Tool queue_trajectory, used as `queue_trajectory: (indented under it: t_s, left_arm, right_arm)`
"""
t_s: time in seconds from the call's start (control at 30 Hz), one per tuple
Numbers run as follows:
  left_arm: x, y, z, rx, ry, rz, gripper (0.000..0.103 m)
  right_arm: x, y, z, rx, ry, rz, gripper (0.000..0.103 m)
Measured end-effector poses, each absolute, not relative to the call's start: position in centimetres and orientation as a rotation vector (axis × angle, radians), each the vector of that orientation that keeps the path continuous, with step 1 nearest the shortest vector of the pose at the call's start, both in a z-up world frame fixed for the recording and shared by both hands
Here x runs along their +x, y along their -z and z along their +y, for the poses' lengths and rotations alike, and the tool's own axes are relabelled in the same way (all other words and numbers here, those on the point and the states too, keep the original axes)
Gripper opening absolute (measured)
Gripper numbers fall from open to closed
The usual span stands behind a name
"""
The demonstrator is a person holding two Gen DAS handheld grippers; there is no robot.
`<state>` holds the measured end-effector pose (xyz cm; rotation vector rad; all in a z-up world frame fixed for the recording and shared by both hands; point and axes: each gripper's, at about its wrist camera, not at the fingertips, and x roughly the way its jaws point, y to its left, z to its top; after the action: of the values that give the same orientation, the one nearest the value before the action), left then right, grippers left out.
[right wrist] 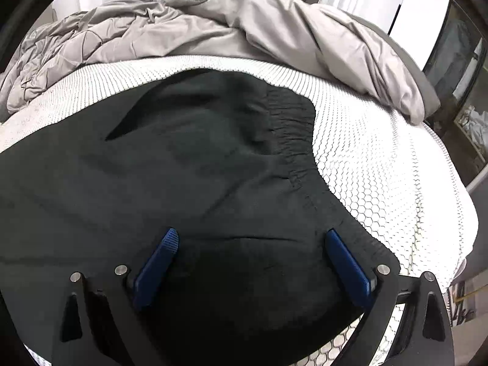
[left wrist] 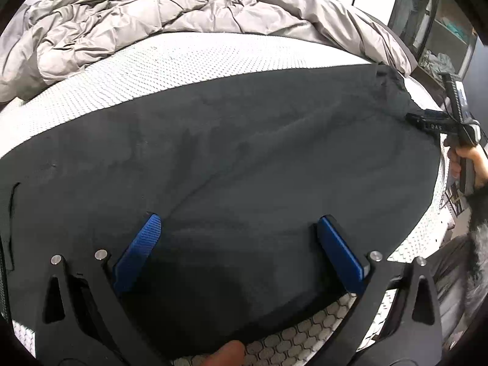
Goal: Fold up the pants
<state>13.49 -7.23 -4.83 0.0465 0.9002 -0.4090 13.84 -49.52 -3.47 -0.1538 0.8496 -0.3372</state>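
Note:
Dark pants [left wrist: 244, 152] lie spread flat across the white honeycomb mattress [left wrist: 152, 70]. My left gripper [left wrist: 238, 225] is open, its blue fingers [left wrist: 140, 244] hovering over the pants near their front edge. In the right wrist view the pants [right wrist: 183, 167] show their gathered elastic waistband [right wrist: 289, 122] at the right. My right gripper [right wrist: 250, 241] is open above the cloth close to the waistband corner. The right gripper also shows in the left wrist view [left wrist: 427, 120], at the far right end of the pants.
A crumpled grey duvet [left wrist: 122, 21] is heaped along the back of the bed, also in the right wrist view [right wrist: 244, 24]. A dark shelf unit [left wrist: 442, 39] stands at the far right. The mattress edge [right wrist: 427, 213] drops off on the right.

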Motion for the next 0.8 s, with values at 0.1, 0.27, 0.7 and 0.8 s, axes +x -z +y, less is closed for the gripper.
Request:
queue_trajectory:
  t_s: [0.1,0.27,0.7,0.8]
  left_arm:
    - [12.7,2.5,-6.6,0.023,0.401,0.828,0.102]
    - [15.5,0.8,-8.2,0.03,0.33,0.821,0.102]
    - [19.0,5.3,-5.8,0.045,0.3,0.982,0.102]
    - [18.8,5.3,-5.6,0.058,0.283,0.981,0.102]
  right_arm:
    - [13.9,1.5,-46.9,-0.165,0.25,0.794,0.098]
    - [15.3,1.1,-39.3,-0.175,-0.037,0.812,0.098]
    - [20.4,5.2,-45.3,-0.311,0.265,0.932,0.1]
    - [19.9,5.0,-52.4,-0.122,0.459,0.919,0.101]
